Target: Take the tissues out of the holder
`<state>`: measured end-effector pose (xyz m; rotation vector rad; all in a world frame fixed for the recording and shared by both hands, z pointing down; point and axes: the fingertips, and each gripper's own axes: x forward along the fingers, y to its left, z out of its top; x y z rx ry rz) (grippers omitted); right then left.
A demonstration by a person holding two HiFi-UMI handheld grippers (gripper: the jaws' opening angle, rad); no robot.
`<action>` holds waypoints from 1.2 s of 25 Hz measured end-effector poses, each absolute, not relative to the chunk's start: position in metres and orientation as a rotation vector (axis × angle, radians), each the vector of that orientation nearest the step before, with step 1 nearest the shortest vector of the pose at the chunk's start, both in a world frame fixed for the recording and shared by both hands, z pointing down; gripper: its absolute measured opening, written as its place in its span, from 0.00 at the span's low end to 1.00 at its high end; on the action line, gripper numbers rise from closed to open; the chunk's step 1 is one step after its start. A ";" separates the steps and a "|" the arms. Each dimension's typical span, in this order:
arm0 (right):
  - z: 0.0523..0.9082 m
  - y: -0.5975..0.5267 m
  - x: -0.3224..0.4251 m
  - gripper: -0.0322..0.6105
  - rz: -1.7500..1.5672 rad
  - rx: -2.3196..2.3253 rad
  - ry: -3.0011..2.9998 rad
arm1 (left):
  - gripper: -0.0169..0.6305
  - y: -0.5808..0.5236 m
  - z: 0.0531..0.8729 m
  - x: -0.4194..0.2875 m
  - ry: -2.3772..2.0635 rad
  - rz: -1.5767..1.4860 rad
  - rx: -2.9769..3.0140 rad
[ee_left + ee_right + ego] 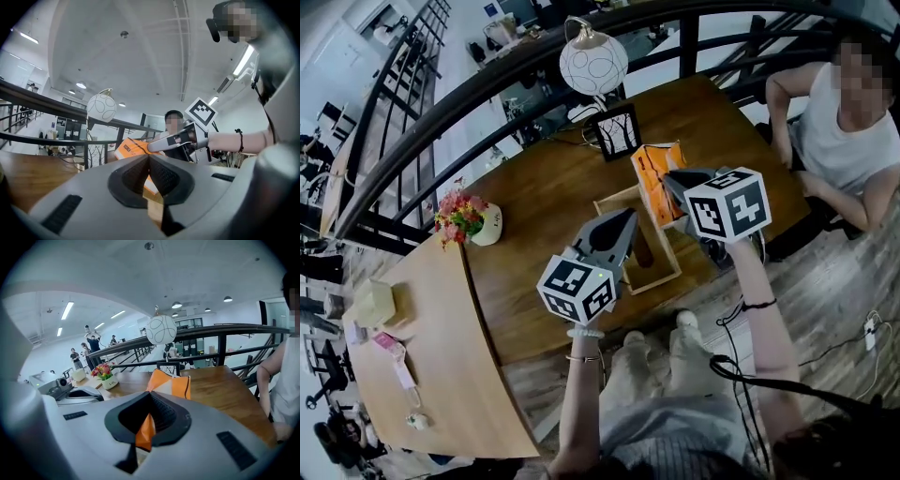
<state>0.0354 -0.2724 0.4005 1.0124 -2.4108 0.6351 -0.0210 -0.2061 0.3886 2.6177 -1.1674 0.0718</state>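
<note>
An orange tissue pack (pixel 652 174) hangs above the table, pinched at its near corner by my right gripper (pixel 671 180), which is shut on it. In the right gripper view the pack (pixel 171 385) rises past the closed jaws of that gripper (pixel 149 411). The pale wooden holder (pixel 662 280), an open box, lies on the brown table just below and left of the pack. My left gripper (pixel 630 221) reaches over the holder's left wall with its jaws shut. In the left gripper view a strip of pale wood shows between the jaws of the left gripper (pixel 149 162), and the lifted pack (pixel 131 148) floats beyond.
A globe lamp (pixel 593 63) and a black picture frame (pixel 616 132) stand behind the holder. A flower pot (pixel 470 218) sits at the table's left. A person in a white top (pixel 847 123) sits at the right end. A dark railing (pixel 441 103) curves behind the table.
</note>
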 end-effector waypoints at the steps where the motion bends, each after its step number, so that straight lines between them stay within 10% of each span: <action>1: 0.402 -0.278 0.040 0.07 0.635 1.001 -2.409 | 0.04 -0.208 0.388 -0.015 -1.179 0.066 2.610; 30: 0.499 -0.356 0.087 0.07 0.632 0.909 -2.251 | 0.04 -0.261 0.416 0.056 -1.297 0.008 2.462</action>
